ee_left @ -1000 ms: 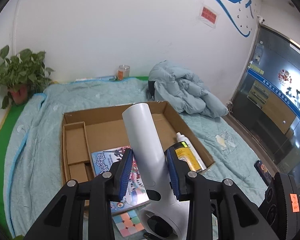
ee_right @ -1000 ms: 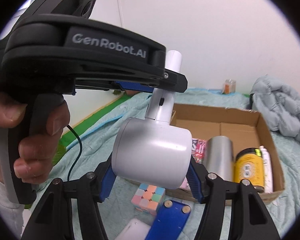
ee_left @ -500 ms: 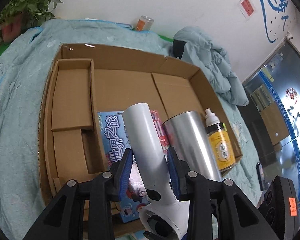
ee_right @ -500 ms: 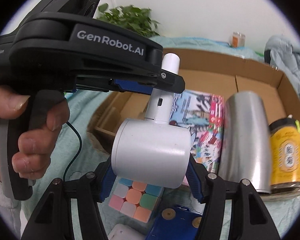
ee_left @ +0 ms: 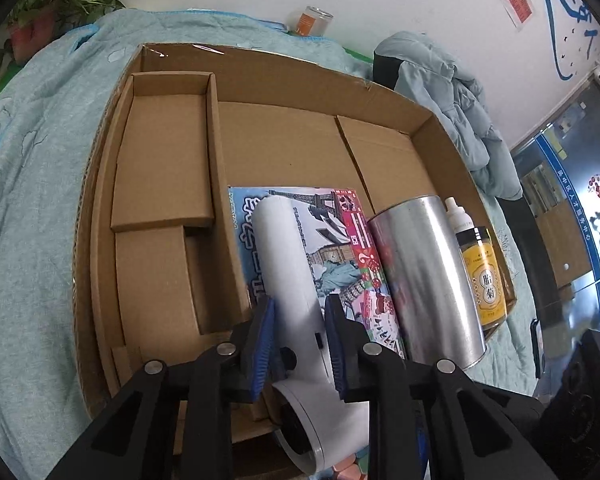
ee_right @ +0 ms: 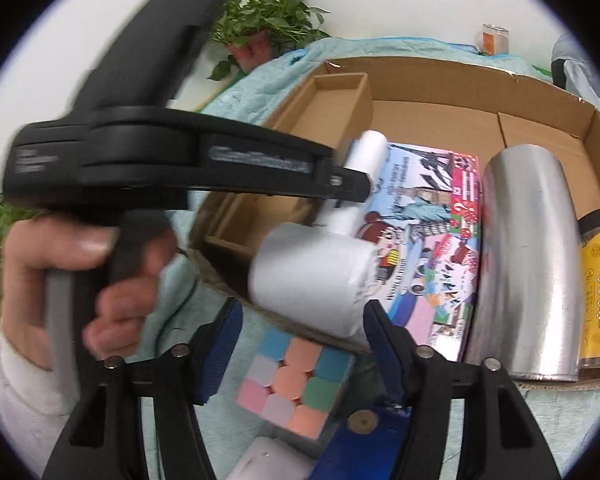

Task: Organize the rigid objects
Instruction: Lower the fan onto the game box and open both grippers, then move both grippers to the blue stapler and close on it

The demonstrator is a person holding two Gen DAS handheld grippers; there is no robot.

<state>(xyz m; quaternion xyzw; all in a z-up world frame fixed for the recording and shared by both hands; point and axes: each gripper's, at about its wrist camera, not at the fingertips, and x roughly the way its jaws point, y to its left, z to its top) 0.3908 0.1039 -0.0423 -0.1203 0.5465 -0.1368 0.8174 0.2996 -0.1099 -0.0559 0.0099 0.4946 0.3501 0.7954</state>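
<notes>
Left wrist: left gripper point(ee_left: 298, 334) clamps white hairdryer point(ee_left: 288, 264) inside cardboard box point(ee_left: 436, 128)

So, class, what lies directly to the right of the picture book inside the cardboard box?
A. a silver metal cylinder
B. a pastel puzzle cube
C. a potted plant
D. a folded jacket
A: the silver metal cylinder lies beside the picture book in the cardboard box.
</notes>
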